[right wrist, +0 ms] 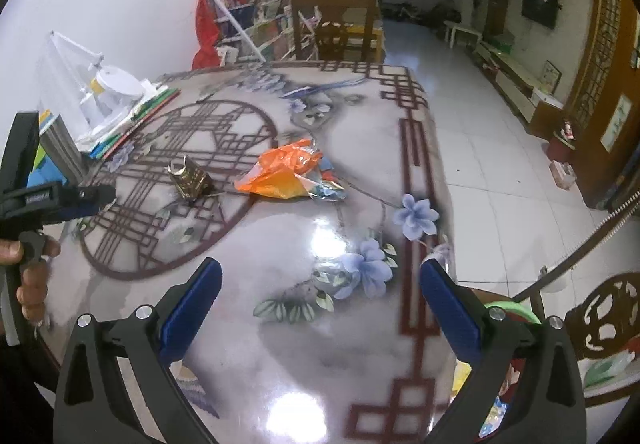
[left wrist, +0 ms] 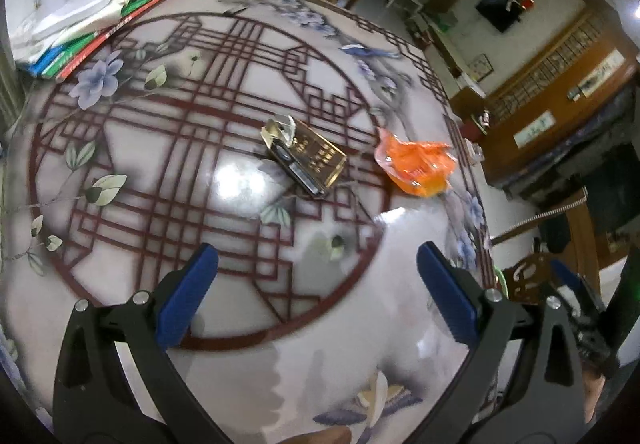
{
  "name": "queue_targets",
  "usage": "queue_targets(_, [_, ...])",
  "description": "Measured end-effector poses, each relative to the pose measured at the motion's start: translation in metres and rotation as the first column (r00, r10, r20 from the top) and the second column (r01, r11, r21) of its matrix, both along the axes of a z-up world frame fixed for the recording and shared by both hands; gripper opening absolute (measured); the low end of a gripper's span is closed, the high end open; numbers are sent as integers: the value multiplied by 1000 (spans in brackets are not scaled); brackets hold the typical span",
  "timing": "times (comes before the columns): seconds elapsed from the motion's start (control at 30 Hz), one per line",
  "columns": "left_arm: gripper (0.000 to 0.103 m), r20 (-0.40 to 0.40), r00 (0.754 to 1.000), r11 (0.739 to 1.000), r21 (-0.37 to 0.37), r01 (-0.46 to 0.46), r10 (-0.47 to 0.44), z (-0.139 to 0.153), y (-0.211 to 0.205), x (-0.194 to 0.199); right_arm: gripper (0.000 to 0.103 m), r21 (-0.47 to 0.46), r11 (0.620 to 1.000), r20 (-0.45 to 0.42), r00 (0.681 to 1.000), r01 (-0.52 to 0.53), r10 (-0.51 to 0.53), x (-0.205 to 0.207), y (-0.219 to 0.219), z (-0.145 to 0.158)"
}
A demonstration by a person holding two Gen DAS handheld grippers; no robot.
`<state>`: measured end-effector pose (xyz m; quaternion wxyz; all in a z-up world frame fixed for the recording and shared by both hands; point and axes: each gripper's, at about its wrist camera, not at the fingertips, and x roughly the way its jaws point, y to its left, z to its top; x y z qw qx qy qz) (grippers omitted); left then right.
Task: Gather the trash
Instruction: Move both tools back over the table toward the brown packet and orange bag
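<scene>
Glossy floral table [left wrist: 240, 179] holds orange wrapper [left wrist: 414, 163]; both grippers [left wrist: 316, 284] [right wrist: 320, 292] gape.

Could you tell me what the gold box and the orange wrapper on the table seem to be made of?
The gold box looks like thin cardboard with a glossy metallic gold print: flat panels, sharp folded edges and a torn-open end flap. It might be foil-laminated; that is unclear. The orange wrapper looks like thin, crinkly plastic film: it is crumpled, partly see-through and shiny at the creases. Both lie on the table, apart from each other.
</scene>
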<state>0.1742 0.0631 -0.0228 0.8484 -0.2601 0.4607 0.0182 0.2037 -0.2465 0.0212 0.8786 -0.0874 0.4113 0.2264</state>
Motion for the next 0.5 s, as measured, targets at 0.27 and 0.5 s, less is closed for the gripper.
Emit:
queue_targets(0.27, [97,-37,995,995,47,-93,95,-16,-10,46,96,-60,994,10,996,-92,92,31,31,-13])
queue_targets(0.5, [97,-58,986,980,131,-147,156,-31,-14,81,96,-112,977,30,982,-180,184,72,55,-36])
